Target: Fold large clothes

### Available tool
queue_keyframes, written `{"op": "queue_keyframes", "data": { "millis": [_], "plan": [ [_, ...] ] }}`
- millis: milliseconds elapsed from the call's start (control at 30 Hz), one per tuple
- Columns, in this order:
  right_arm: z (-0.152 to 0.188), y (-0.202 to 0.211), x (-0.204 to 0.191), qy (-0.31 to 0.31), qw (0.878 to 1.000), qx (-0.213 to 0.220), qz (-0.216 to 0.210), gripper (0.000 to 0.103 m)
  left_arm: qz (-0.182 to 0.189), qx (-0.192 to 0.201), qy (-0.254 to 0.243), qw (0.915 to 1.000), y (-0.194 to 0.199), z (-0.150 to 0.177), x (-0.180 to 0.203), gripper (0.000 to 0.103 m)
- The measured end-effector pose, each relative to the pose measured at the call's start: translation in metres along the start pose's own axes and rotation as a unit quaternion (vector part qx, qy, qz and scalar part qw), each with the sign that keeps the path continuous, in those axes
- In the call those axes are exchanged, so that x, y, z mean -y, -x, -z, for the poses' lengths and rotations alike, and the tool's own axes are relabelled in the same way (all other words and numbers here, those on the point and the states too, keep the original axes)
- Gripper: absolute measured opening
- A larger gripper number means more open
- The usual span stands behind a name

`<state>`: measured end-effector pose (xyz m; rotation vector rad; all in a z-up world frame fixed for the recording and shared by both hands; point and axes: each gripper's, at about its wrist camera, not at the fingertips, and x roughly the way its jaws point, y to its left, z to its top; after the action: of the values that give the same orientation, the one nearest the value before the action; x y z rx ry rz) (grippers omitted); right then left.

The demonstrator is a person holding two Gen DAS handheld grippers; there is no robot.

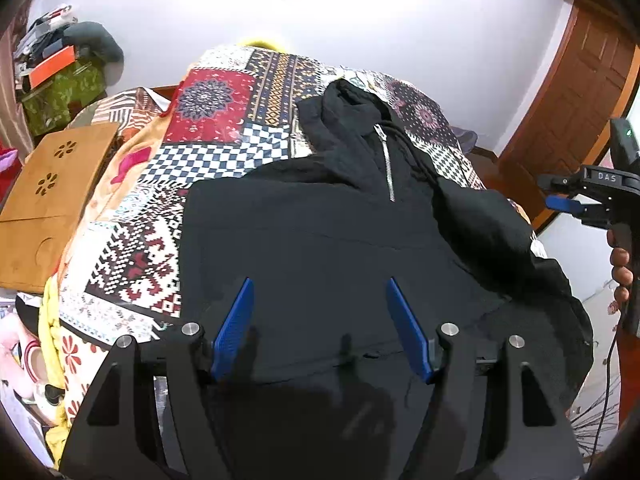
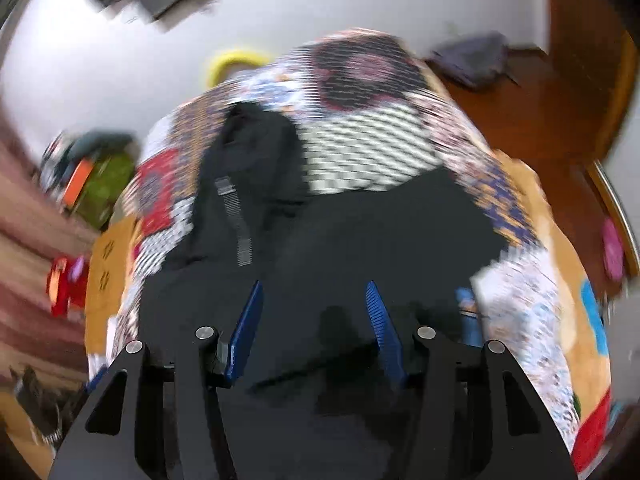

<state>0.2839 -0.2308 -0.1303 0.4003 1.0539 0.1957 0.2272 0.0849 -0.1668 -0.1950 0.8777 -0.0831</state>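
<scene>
- I saw the black hooded jacket [image 1: 320,240] lying spread on the bed, over the patchwork bedcover [image 1: 216,120], its hood [image 1: 344,108] toward the far wall and its metal zip [image 1: 387,160] running down from the neck.
- On the jacket's right side, in the left wrist view, a sleeve or flap [image 1: 492,232] lay bunched and folded over toward the edge of the bed.
- My left gripper [image 1: 322,312] hovered over the lower body of the jacket; its jaws stood apart, blue pads [image 1: 234,328] clear of the cloth, nothing between them.
- My right gripper [image 2: 312,316] also hung above the dark cloth, jaws apart and nothing clamped, though that view was badly blurred.
- In the left wrist view I could see the right gripper [image 1: 572,200] from the side at the frame's right edge, with a hand [image 1: 620,264] on its handle, off the side of the bed.
- A wooden board [image 1: 52,196] with flower-shaped cut-outs lay just beside the bed on the left.
- A wooden door [image 1: 576,92] stood to the right, and a cluttered pile with a green bag [image 1: 64,88] sat in the far left corner.
</scene>
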Motion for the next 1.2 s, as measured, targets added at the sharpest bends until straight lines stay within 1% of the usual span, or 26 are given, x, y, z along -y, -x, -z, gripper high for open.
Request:
{"op": "queue_keyframes", "data": {
  "millis": [67, 133, 267, 367, 467, 533, 567, 600, 633, 667, 733, 800, 900, 1033, 1100, 1200],
  "plan": [
    [-0.005, -0.008, 0.030, -0.046, 0.999, -0.016, 0.000, 0.050, 0.003, -0.003, -0.005, 1.0000, -0.003, 0.001, 0.006, 0.067],
    [-0.005, -0.018, 0.050, -0.080, 0.996, -0.035, -0.002, 0.050, 0.006, -0.006, -0.009, 0.9999, -0.007, 0.001, 0.011, 0.067],
    [-0.004, -0.042, 0.082, -0.126, 0.990, -0.061, 0.016, 0.050, 0.011, -0.013, -0.011, 0.9998, -0.015, -0.001, 0.018, 0.067],
    [-0.007, -0.053, 0.095, -0.149, 0.987, -0.064, 0.016, 0.050, 0.012, -0.017, -0.010, 0.9997, -0.020, -0.002, 0.020, 0.067],
    [-0.015, -0.057, 0.095, -0.150, 0.987, -0.051, 0.016, 0.050, 0.010, -0.023, -0.012, 0.9996, -0.025, -0.001, 0.020, 0.067],
    [-0.020, -0.064, 0.097, -0.159, 0.986, -0.052, 0.013, 0.050, 0.007, -0.026, -0.013, 0.9995, -0.028, -0.001, 0.019, 0.067],
    [-0.023, -0.069, 0.098, -0.165, 0.985, -0.054, 0.013, 0.047, 0.006, -0.028, -0.012, 0.9995, -0.029, -0.001, 0.018, 0.067],
    [-0.025, -0.073, 0.097, -0.167, 0.984, -0.053, 0.019, 0.042, 0.004, -0.028, -0.010, 0.9995, -0.030, 0.000, 0.017, 0.067],
    [-0.026, -0.074, 0.097, -0.165, 0.985, -0.053, 0.028, 0.028, 0.004, -0.028, -0.008, 0.9996, -0.030, 0.000, 0.015, 0.067],
    [-0.027, -0.077, 0.095, -0.159, 0.985, -0.056, 0.030, 0.020, 0.004, -0.028, -0.003, 0.9996, -0.031, 0.000, 0.013, 0.067],
    [-0.027, -0.077, 0.091, -0.152, 0.986, -0.058, 0.021, 0.013, 0.005, -0.027, 0.002, 0.9996, -0.030, 0.001, 0.009, 0.067],
    [-0.028, -0.066, 0.077, -0.122, 0.991, -0.039, 0.033, 0.011, 0.003, -0.027, 0.005, 0.9996, -0.030, 0.000, 0.007, 0.067],
    [-0.030, -0.045, 0.050, -0.073, 0.997, -0.009, 0.023, 0.009, -0.002, -0.023, 0.005, 0.9997, -0.027, -0.001, 0.003, 0.067],
    [-0.029, -0.010, -0.006, 0.000, 1.000, 0.023, -0.013, 0.008, -0.002, -0.016, 0.011, 0.9998, -0.021, -0.002, -0.003, 0.067],
    [-0.024, 0.009, -0.044, 0.046, 0.997, 0.046, -0.037, 0.008, -0.001, -0.013, 0.013, 0.9998, -0.018, -0.001, -0.004, 0.067],
    [-0.010, 0.018, -0.094, 0.098, 0.991, 0.047, -0.084, 0.008, -0.001, -0.007, 0.015, 0.9999, -0.012, -0.001, -0.005, 0.067]
  ]
}}
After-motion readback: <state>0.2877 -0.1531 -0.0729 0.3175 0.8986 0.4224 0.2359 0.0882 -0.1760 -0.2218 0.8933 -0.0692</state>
